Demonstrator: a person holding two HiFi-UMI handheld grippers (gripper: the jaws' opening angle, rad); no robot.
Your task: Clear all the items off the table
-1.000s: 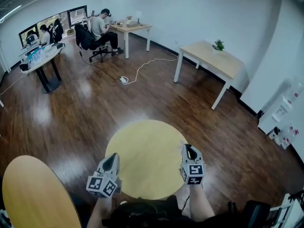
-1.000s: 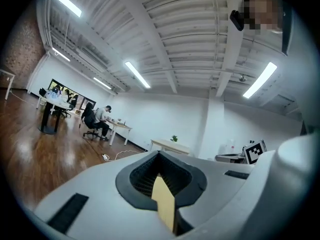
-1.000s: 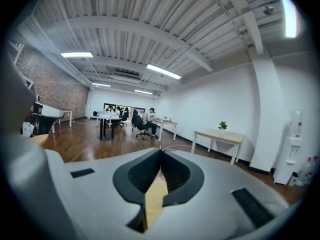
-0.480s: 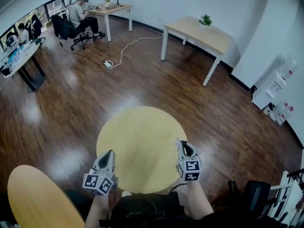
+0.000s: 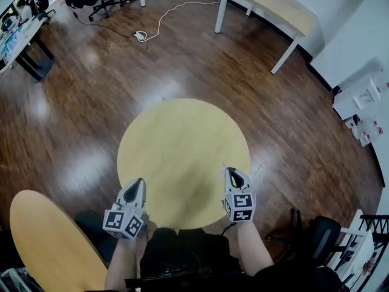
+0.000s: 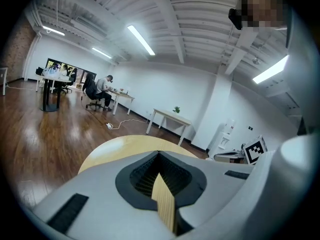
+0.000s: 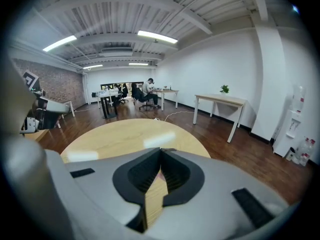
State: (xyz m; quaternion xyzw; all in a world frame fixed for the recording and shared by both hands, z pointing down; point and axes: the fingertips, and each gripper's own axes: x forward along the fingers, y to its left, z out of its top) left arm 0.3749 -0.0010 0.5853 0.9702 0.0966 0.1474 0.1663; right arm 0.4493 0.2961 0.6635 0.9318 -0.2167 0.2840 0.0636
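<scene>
Table [image 5: 182,145], round, yellow: top was bare, with nothing on it in any view. Left gripper [image 5: 138,184] and right gripper [image 5: 234,174] sat over its near rim, one toward each side, well apart. My fingers were clenched on both, jaws together with nothing between them; only the wood showed past the tips.

Change over the last second: both grippers had come down toward the rim. My head had tipped lower, so the top filled the middle of the head view. No item came into sight as it did.

Judgement: this top looked already cleared, or nothing had been laid out yet. Second round top [image 5: 42,236] at my left also looked bare where visible.
</scene>
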